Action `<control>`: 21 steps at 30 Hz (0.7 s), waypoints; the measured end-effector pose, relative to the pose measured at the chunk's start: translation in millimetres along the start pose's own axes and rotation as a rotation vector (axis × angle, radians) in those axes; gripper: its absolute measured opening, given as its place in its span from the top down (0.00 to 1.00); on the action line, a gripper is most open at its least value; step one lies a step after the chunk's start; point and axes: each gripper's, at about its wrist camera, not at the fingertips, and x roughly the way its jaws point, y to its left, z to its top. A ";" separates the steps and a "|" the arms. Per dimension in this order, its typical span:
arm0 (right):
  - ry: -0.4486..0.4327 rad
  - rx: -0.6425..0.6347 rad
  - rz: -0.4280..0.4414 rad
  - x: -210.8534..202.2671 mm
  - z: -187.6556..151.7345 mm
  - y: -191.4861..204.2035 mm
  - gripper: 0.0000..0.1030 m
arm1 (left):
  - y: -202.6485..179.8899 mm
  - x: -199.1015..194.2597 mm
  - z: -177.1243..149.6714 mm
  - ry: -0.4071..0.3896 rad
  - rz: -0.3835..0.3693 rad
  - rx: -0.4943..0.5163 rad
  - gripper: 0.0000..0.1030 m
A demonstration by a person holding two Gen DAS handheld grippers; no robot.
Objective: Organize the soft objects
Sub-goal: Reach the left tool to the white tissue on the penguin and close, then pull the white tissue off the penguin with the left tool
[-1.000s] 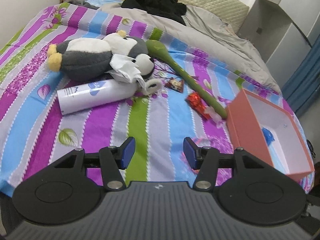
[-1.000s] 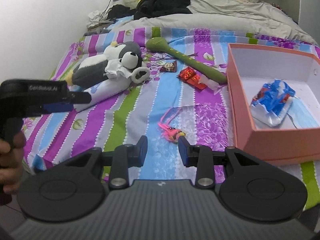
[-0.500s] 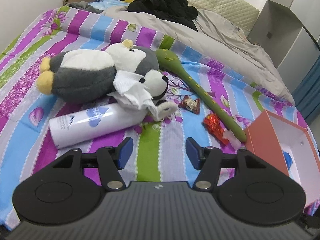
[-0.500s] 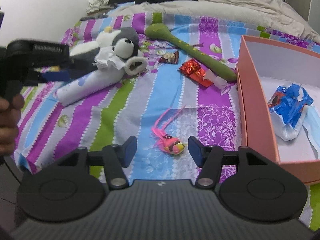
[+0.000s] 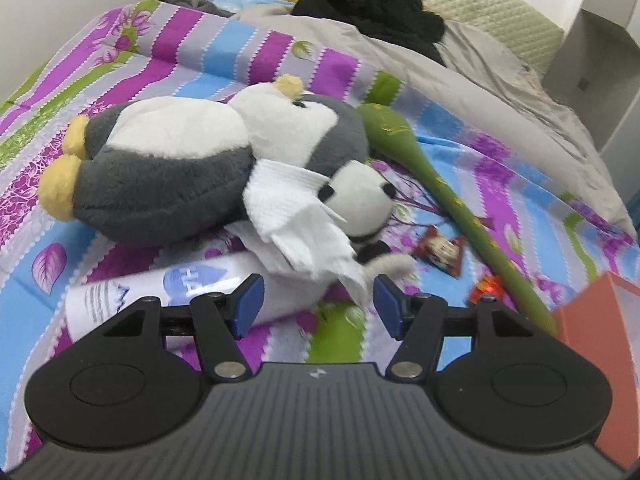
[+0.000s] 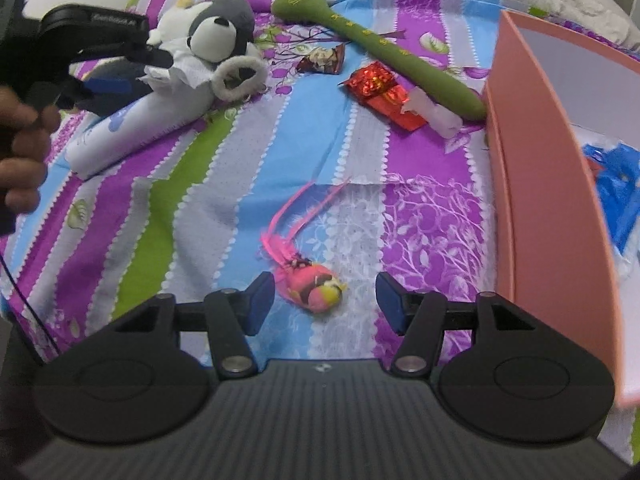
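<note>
A small pink feathered bird toy (image 6: 312,286) lies low in the centre of the right wrist view on the striped bedsheet (image 6: 248,152), between the spread, empty pads of the right gripper (image 6: 325,304). At upper left, a grey-and-white plush penguin (image 5: 192,164) rests beside a white tube (image 5: 168,292); the left gripper (image 5: 316,306) hovers open and empty near it. A pink box (image 6: 552,184) stands at right.

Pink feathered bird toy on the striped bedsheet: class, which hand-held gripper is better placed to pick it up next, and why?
Right. The right hand-held gripper is open with the pink feathered bird toy lying between its fingers; the left hand-held gripper faces the grey-and-white plush penguin.
</note>
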 end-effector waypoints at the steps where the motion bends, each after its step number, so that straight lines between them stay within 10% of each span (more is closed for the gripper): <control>1: 0.002 -0.008 0.005 3.2 1.9 0.8 0.43 | 0.9 5.5 2.0 -0.003 0.002 -0.004 0.36; 8: 0.038 -0.061 0.030 17.9 8.4 6.3 0.52 | 3.3 38.3 10.2 -0.011 0.030 0.002 0.39; 16: 0.049 -0.068 0.020 20.8 4.5 5.6 0.65 | 5.7 39.5 12.0 -0.039 0.031 -0.002 0.77; 21: 0.036 -0.054 0.026 15.1 5.3 7.3 0.66 | 7.3 23.6 9.3 -0.045 -0.001 -0.023 0.84</control>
